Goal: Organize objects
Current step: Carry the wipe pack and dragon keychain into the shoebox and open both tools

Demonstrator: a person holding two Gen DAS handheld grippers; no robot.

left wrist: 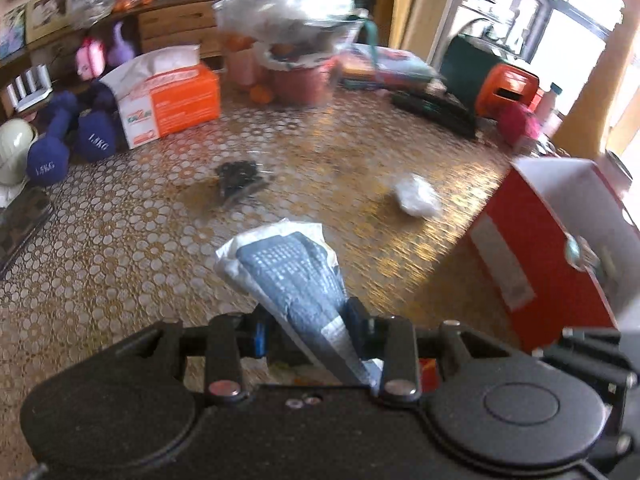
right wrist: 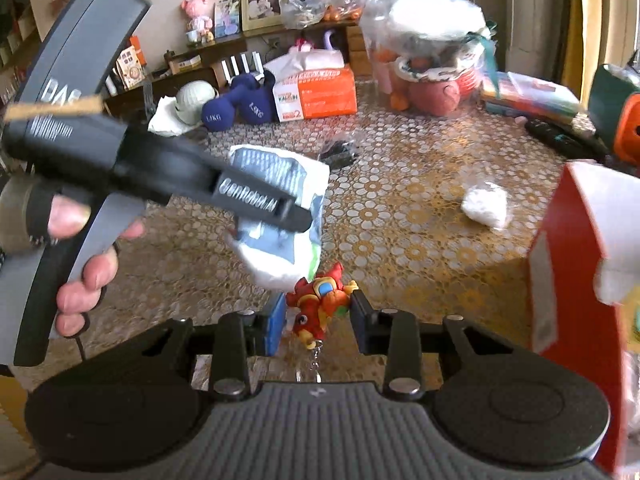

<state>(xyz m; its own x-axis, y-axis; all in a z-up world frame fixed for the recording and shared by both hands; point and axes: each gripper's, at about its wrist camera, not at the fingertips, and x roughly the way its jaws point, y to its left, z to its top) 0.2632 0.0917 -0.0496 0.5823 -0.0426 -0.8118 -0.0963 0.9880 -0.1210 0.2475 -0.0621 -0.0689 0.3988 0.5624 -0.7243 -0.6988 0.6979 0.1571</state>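
Note:
My left gripper (left wrist: 306, 326) is shut on a white packet with a blue-grey printed panel (left wrist: 292, 272) and holds it above the patterned table. The same packet (right wrist: 280, 216) and left gripper (right wrist: 280, 208) show in the right wrist view, just ahead of my right gripper. My right gripper (right wrist: 320, 318) is shut on a small red and orange toy keychain (right wrist: 320, 304), its chain hanging down. A red box with a white inside (left wrist: 560, 248) stands open at the right, also in the right wrist view (right wrist: 576, 264).
On the table (left wrist: 160, 240) lie a crumpled white wad (left wrist: 416, 196), a small black item (left wrist: 238, 178), an orange tissue box (left wrist: 168, 96), blue dumbbells (left wrist: 76, 136), a bagged pink bowl of fruit (left wrist: 292, 56), books and a remote at the back right.

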